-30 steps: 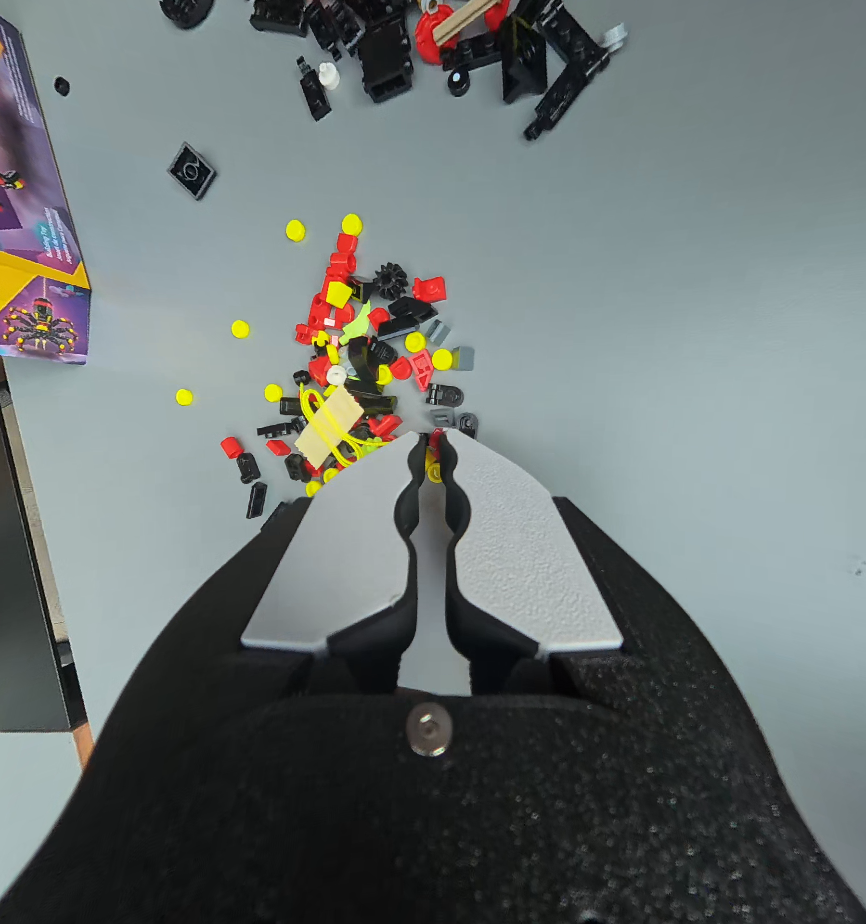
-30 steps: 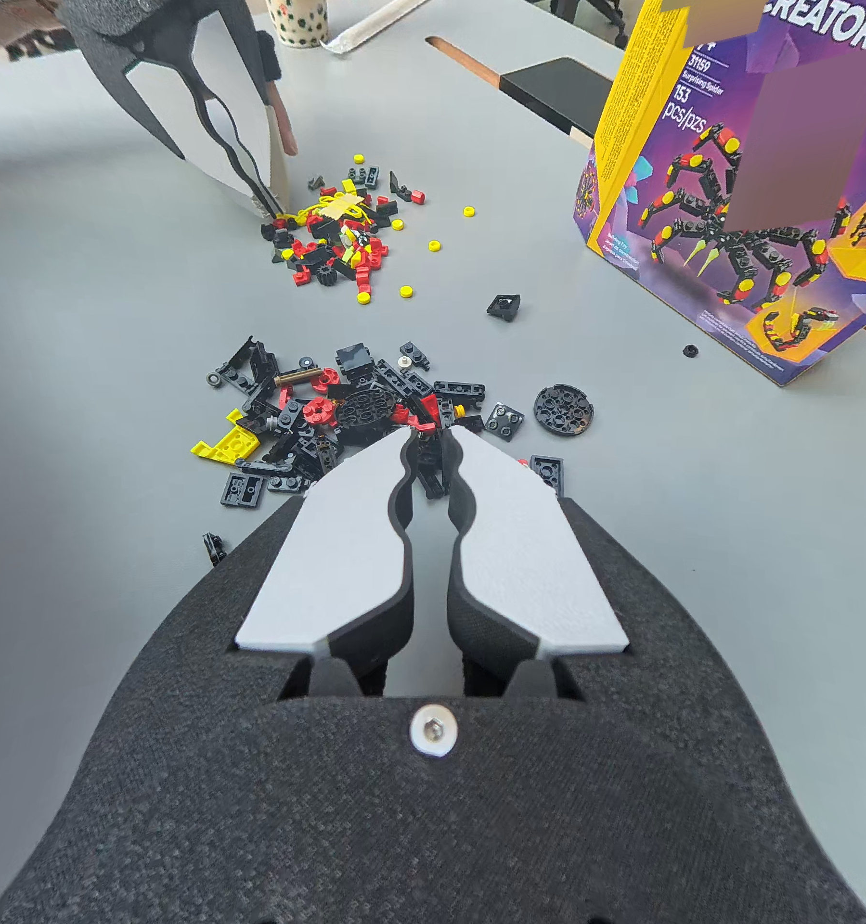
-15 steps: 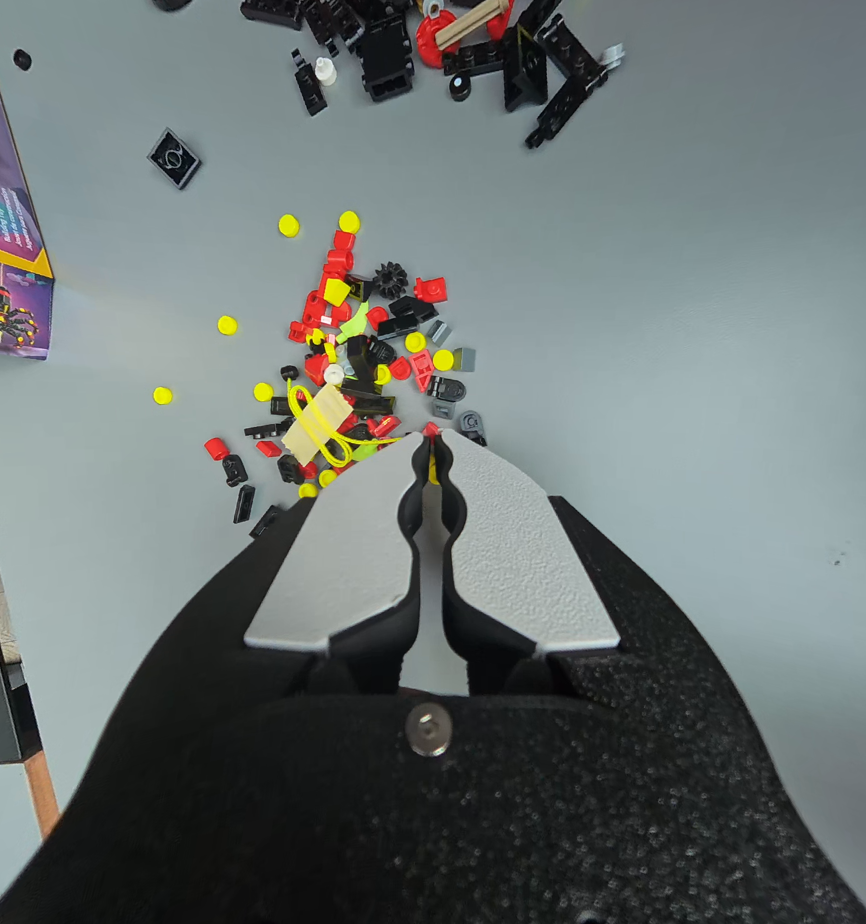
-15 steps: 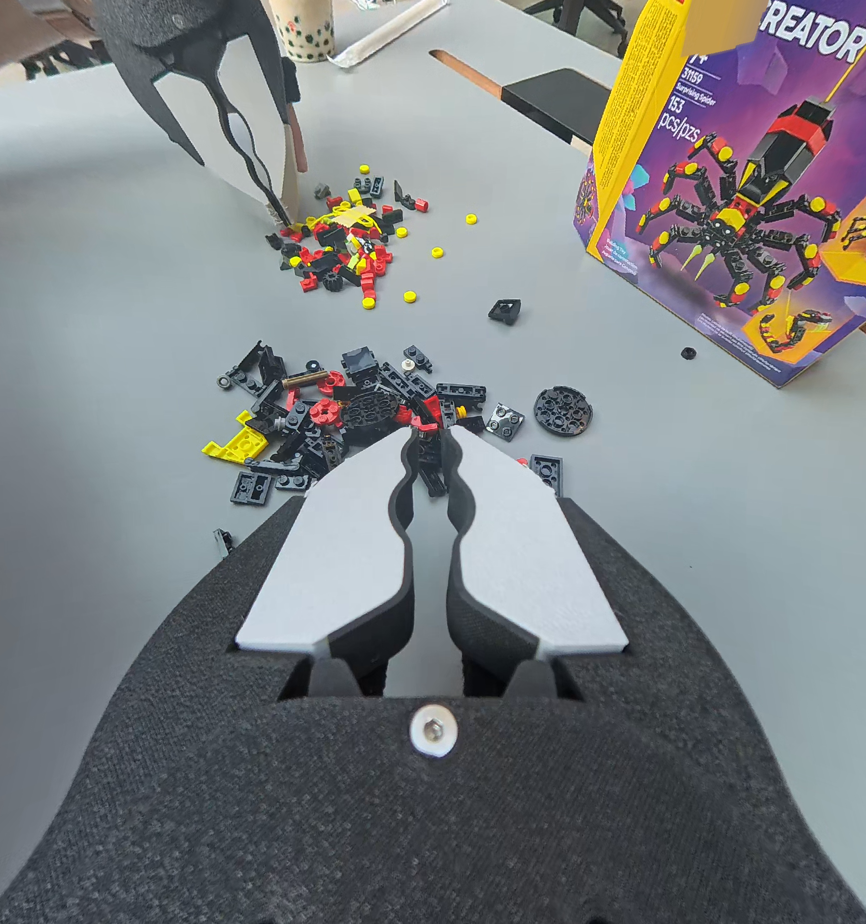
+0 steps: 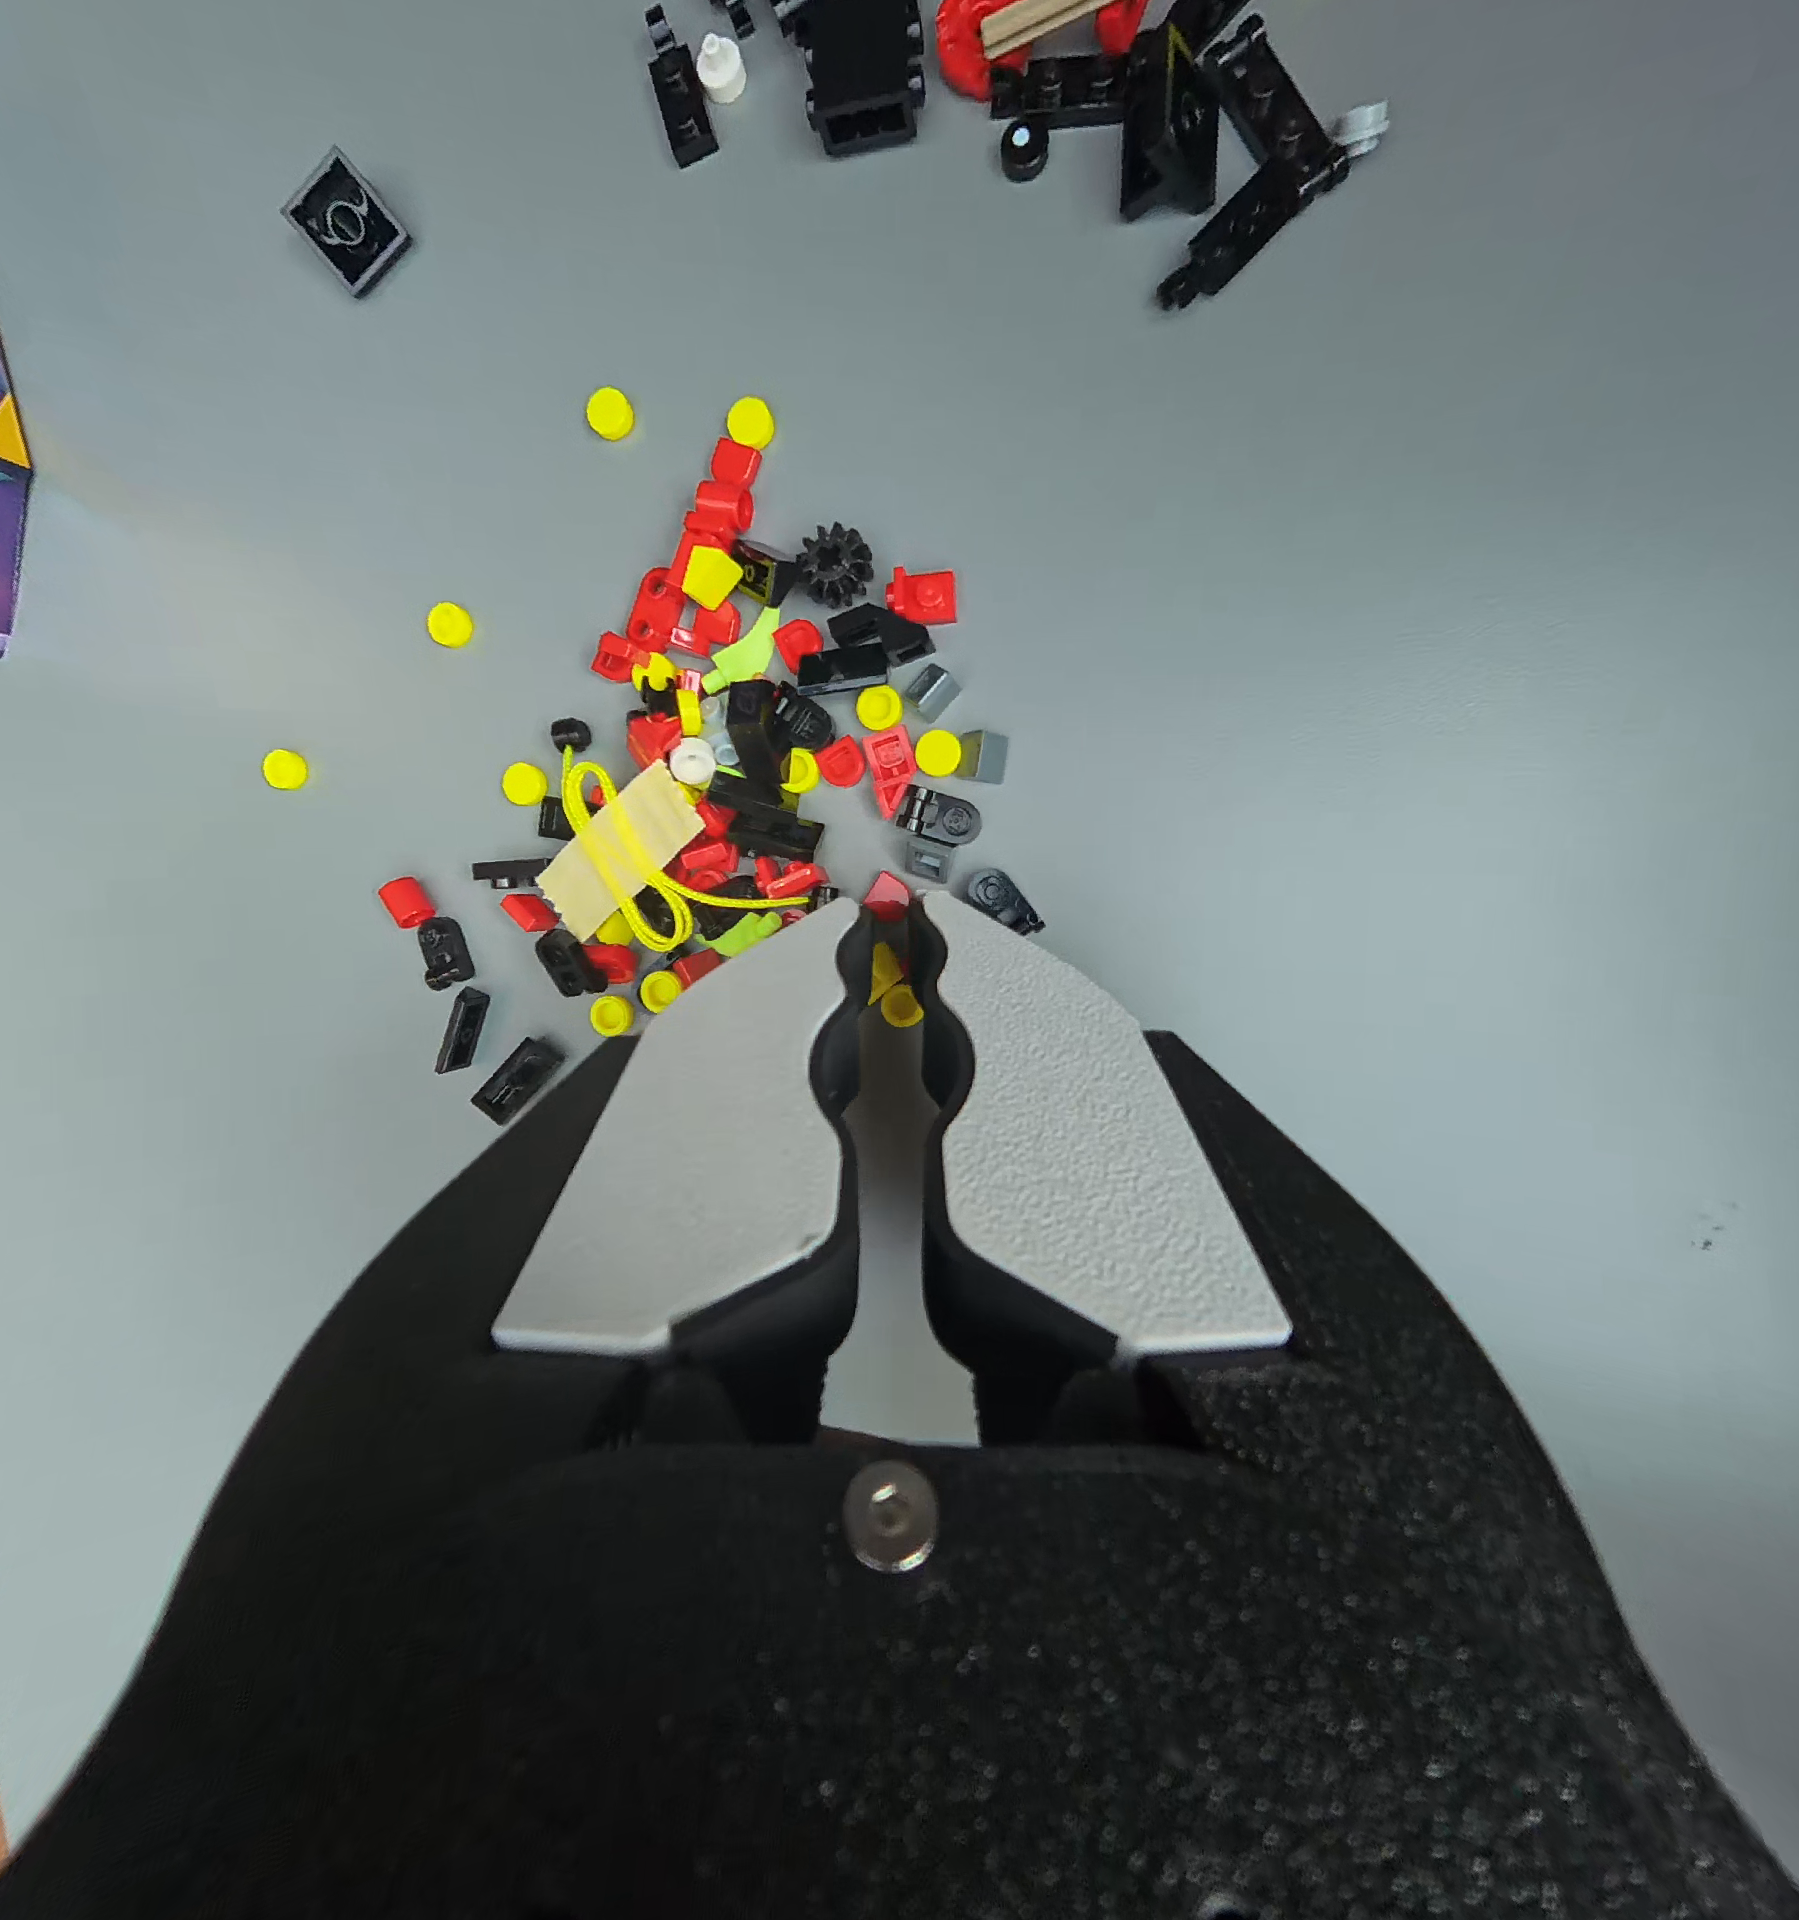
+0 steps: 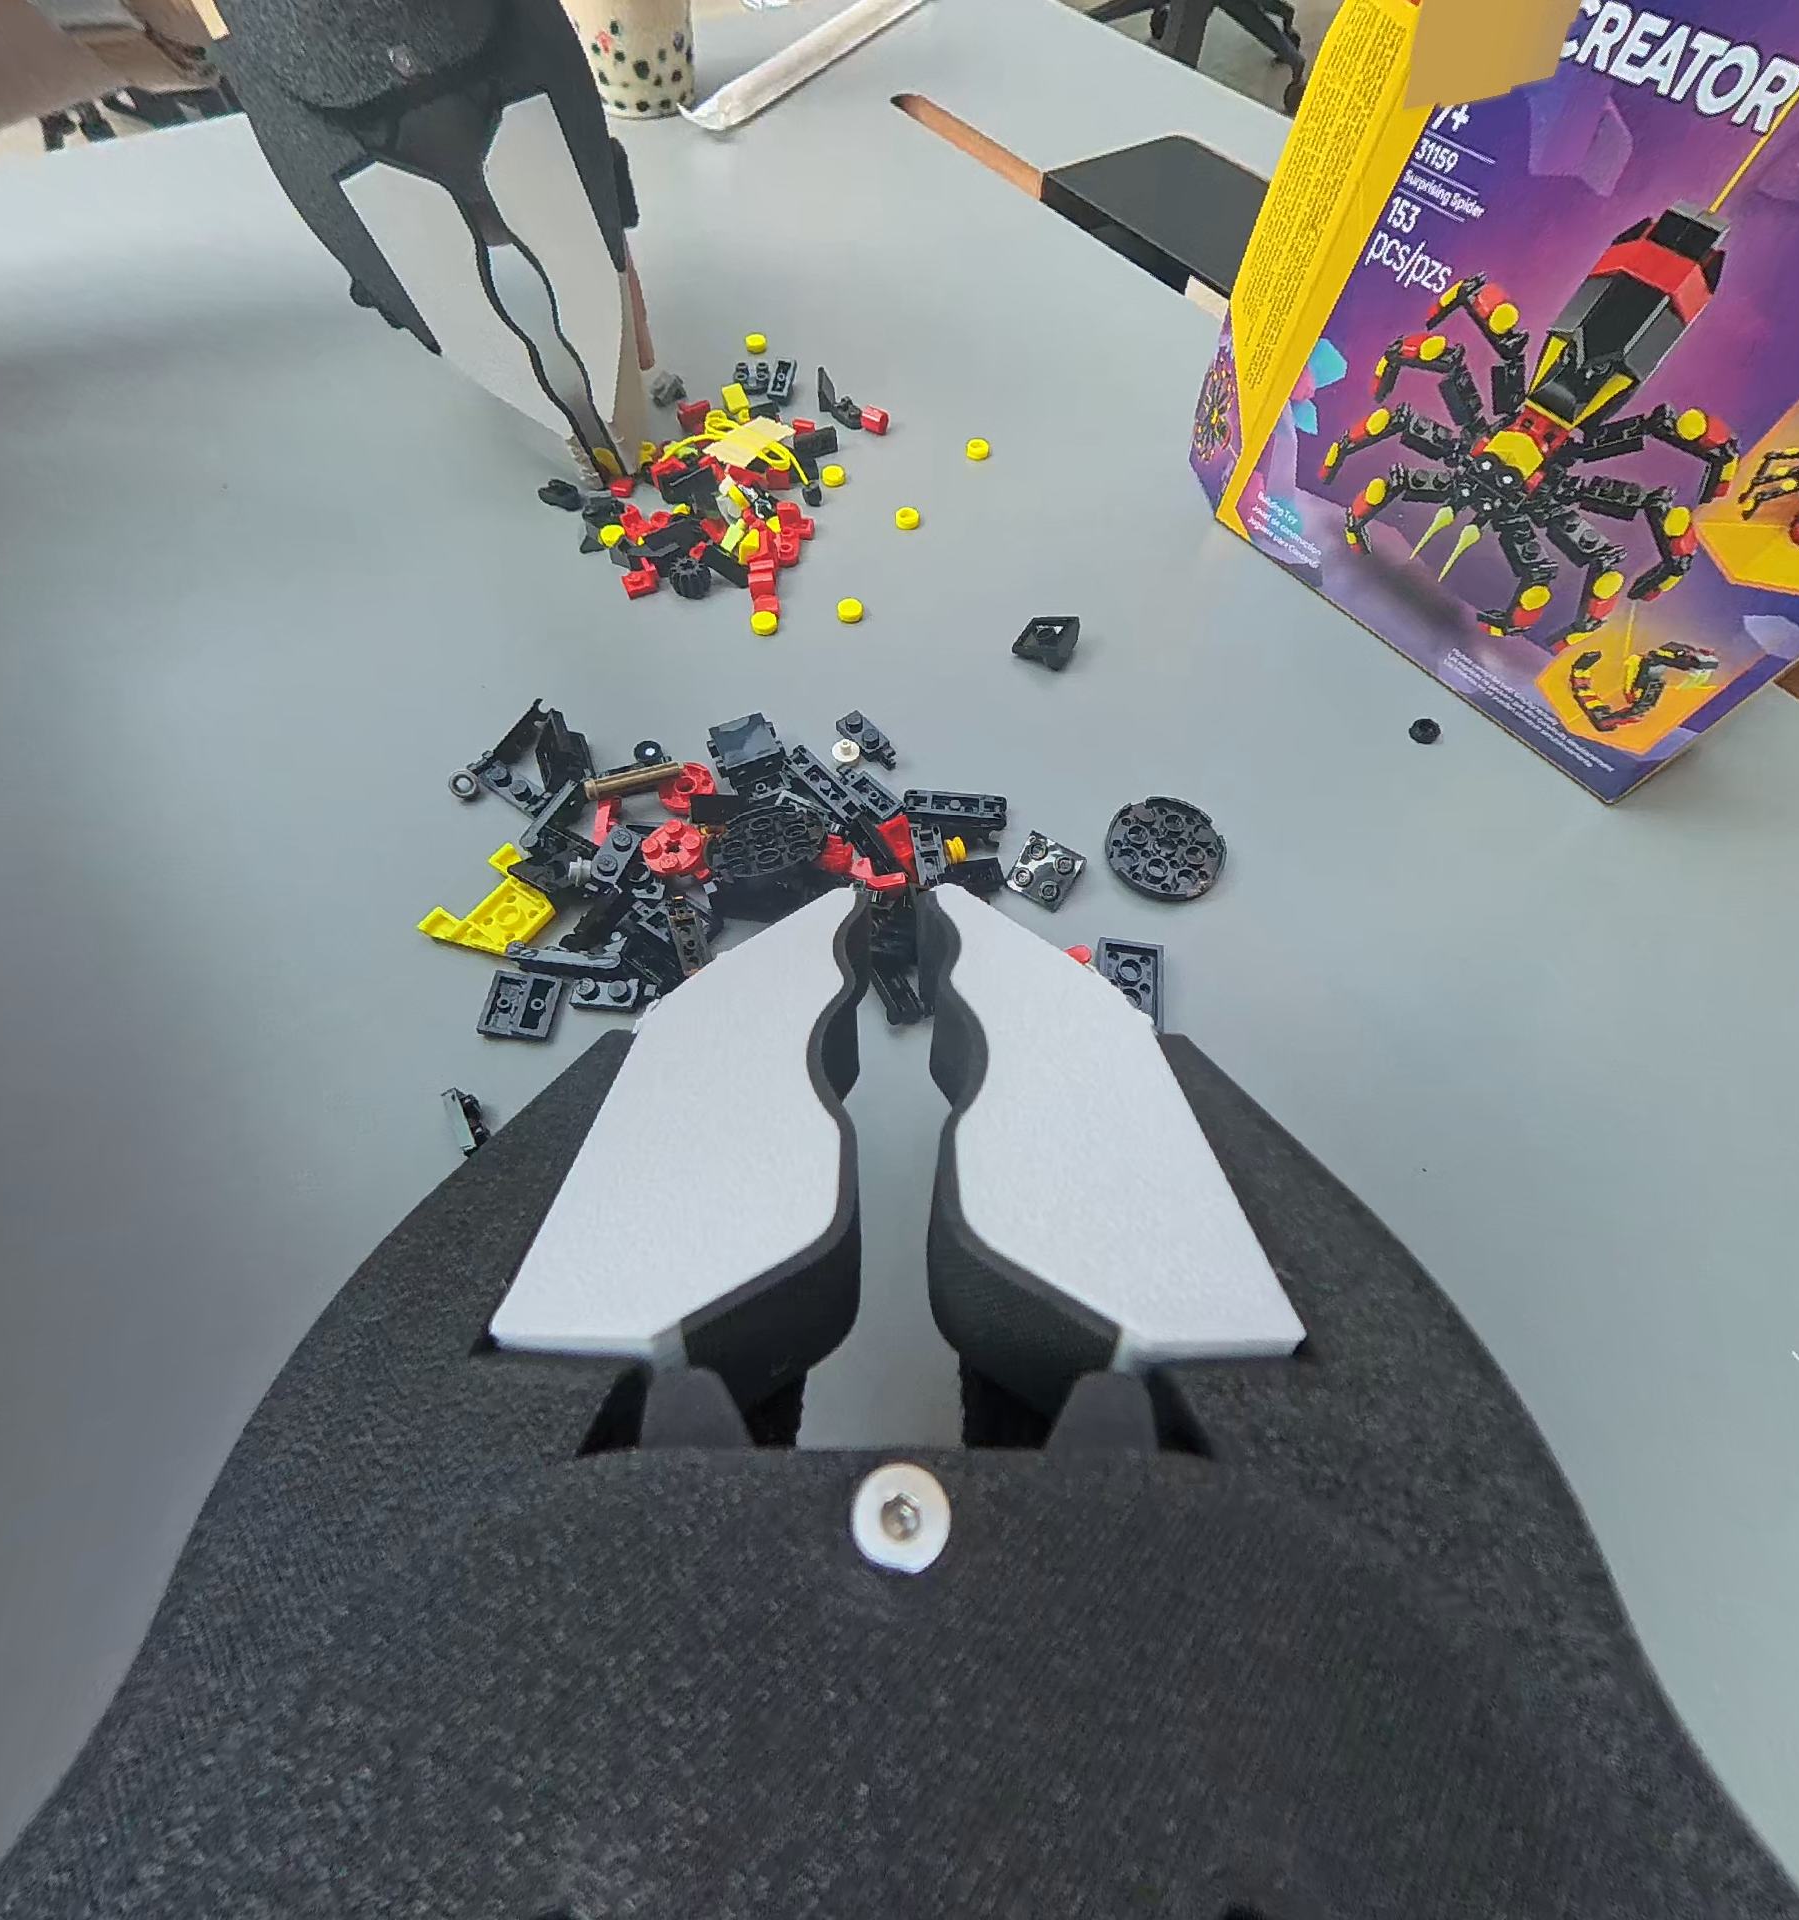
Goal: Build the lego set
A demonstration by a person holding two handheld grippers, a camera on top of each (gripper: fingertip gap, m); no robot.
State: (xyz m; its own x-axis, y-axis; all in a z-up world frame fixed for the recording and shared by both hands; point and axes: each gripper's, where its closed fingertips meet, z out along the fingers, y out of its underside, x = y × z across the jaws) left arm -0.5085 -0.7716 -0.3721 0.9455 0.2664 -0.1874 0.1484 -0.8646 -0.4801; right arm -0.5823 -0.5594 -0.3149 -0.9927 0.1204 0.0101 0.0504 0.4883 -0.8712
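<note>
A small pile of red, yellow and black Lego pieces lies on the grey table; it also shows in the right wrist view. My left gripper stands at the near edge of this pile, shut on a small red piece. In the right wrist view the left gripper points steeply down onto the table. A second pile of mostly black pieces lies under my right gripper, whose jaws are nearly closed on a black and red piece.
The purple and yellow set box stands at the right. A black round plate, a loose black slope piece and scattered yellow studs lie around the piles. A cup and a table slot are at the far edge. Some 25 cm of space lies between my two pairs of fingers.
My left gripper has closed its jaws onto the red piece and shifted, so the box slid out to the left of its view. The right gripper has stayed in place.
</note>
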